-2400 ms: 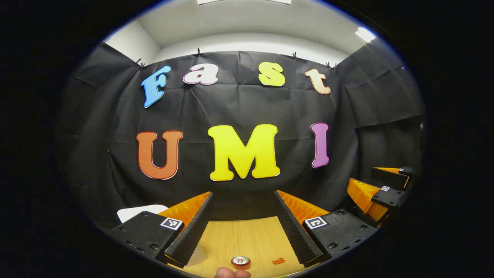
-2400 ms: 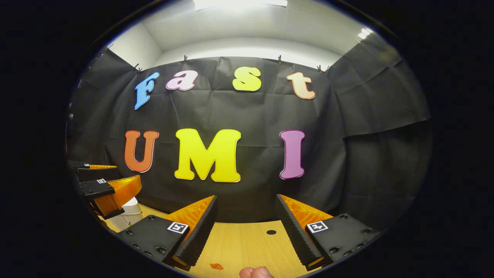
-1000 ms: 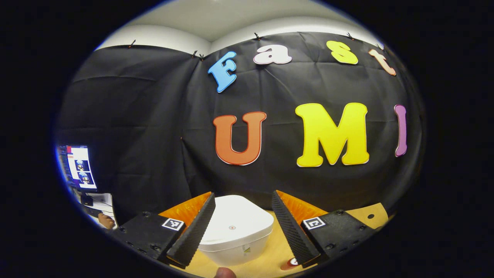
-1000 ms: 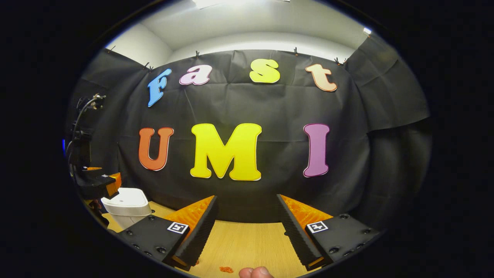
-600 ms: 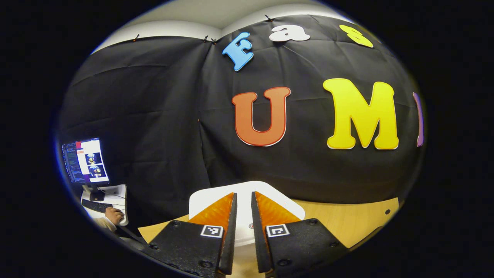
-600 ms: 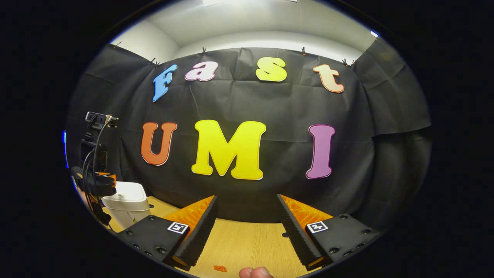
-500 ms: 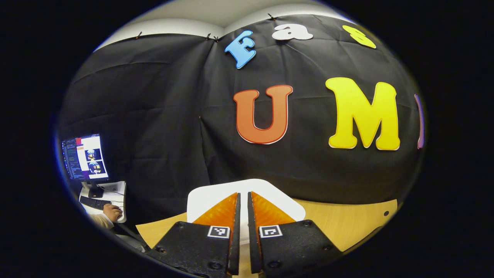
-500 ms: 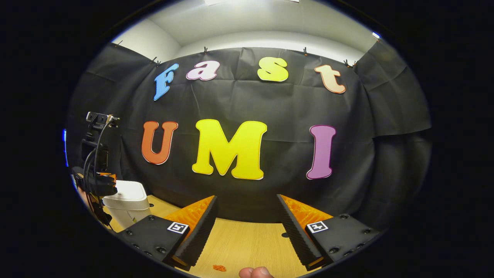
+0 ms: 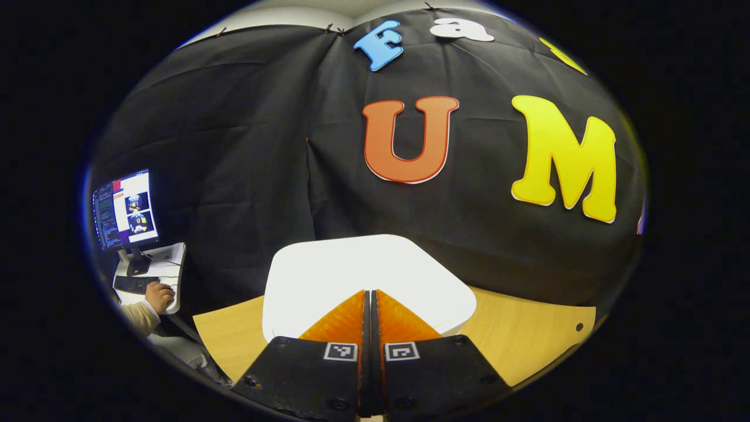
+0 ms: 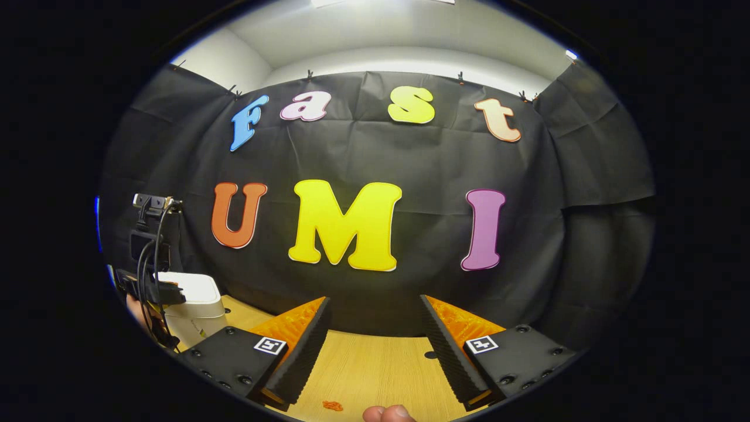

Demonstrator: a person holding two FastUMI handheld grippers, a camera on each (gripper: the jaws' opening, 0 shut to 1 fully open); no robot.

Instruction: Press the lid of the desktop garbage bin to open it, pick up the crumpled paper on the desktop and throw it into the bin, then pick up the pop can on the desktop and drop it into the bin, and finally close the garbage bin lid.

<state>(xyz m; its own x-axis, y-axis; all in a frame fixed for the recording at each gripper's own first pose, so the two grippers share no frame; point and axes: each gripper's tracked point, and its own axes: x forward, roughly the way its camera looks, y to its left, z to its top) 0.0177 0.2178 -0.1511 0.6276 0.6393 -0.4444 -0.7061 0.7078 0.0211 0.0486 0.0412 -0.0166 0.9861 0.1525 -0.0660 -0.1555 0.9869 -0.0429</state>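
With its jaws closed, the left hand-held gripper [image 9: 370, 293] points at the bin lid [image 9: 328, 272].

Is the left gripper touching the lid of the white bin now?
Cannot tell. In the left gripper view the shut left gripper lies over the lid, hiding any contact or gap.

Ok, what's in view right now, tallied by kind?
Bin: 1
Crumpled paper: 1
Grippers: 2 (left gripper shut over the bin lid, right gripper open)
Total: 4
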